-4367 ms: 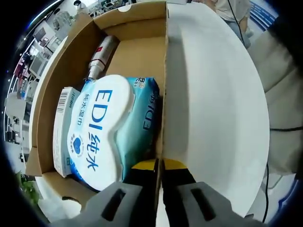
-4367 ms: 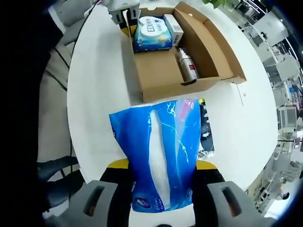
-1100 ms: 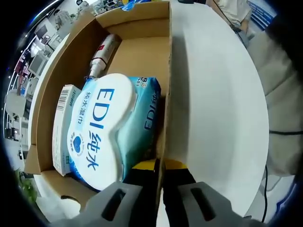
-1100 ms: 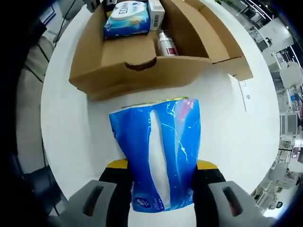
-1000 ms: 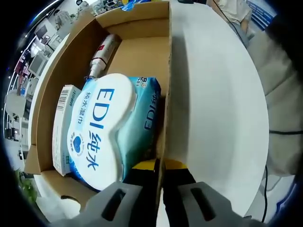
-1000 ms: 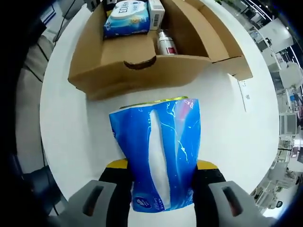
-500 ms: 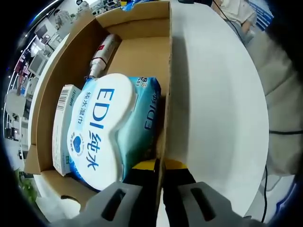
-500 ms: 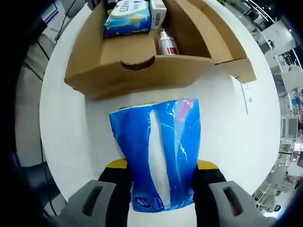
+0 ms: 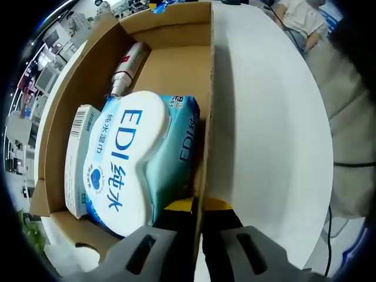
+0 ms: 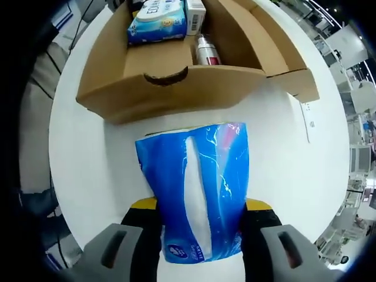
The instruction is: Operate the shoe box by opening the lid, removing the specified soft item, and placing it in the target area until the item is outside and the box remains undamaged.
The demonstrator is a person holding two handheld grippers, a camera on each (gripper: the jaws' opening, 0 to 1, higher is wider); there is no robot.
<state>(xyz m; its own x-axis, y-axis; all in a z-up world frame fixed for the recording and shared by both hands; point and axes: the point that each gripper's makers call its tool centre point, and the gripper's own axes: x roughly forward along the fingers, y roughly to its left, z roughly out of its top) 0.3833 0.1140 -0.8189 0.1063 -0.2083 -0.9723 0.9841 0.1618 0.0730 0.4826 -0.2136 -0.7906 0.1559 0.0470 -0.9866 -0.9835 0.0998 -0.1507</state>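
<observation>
The open cardboard shoe box sits on a white round table. Inside lie an EDI wet-wipe pack, a slim white carton and a metal can. My left gripper is shut on the box's side wall, one jaw inside and one outside. A blue soft tissue pack is held outside the box, just in front of its end wall, with my right gripper shut on it.
The box lid flap hangs open to the right. A small paper label lies on the table by that flap. A person sits beyond the table. The room around holds desks and equipment.
The right gripper view has closed in slightly on the box while the blue pack stays clamped. My left gripper keeps its hold on the box wall unmoved.
</observation>
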